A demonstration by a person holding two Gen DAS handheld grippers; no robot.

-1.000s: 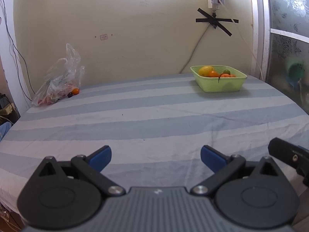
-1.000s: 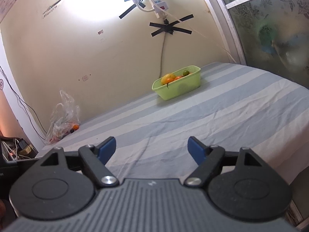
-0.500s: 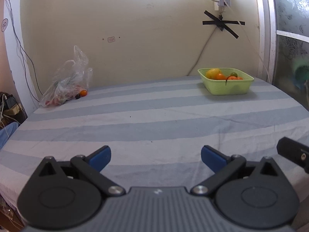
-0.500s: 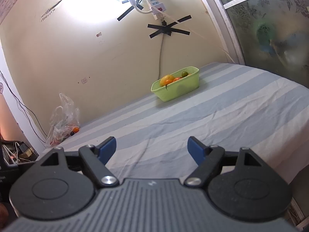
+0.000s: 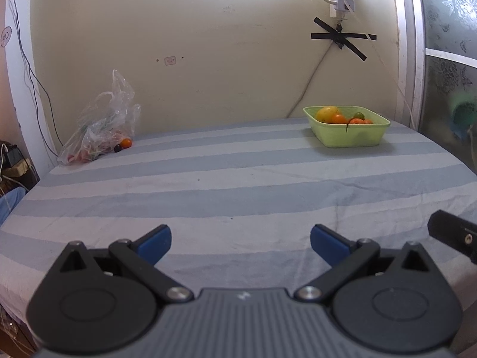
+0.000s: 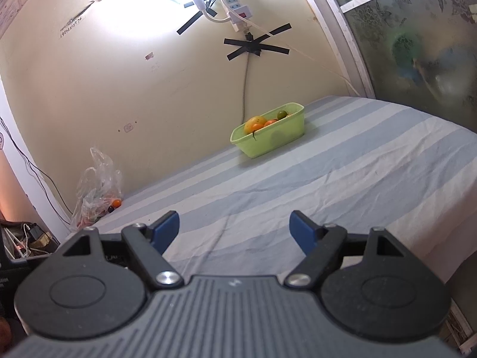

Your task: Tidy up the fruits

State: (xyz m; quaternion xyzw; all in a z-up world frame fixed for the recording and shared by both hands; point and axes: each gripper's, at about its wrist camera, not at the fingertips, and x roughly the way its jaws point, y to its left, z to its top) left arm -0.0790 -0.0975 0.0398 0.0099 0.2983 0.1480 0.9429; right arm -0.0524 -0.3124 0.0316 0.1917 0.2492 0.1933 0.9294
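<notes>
A light green basket (image 5: 348, 137) (image 6: 271, 141) stands at the far right of the striped table and holds a yellow fruit (image 5: 327, 113), orange ones and a small green one. At the far left a clear plastic bag (image 5: 101, 131) (image 6: 97, 191) lies against the wall, with a small orange fruit (image 5: 126, 142) (image 6: 117, 203) and a dark one (image 5: 117, 148) at its mouth. My left gripper (image 5: 241, 240) hangs open above the near edge, nothing between its blue pads. My right gripper (image 6: 234, 229) is open too, far from the basket.
The striped cloth (image 5: 238, 185) covers the table up to a yellowish wall. A cable and a taped power strip (image 5: 340, 3) hang above the basket. Frosted glass panels (image 5: 447, 59) stand at the right. Wires and clutter (image 6: 26, 238) sit beyond the left edge.
Both cameras have tilted slightly, so the basket and bag sit a little differently in view. The jaws of both grippers stay at the same width.
</notes>
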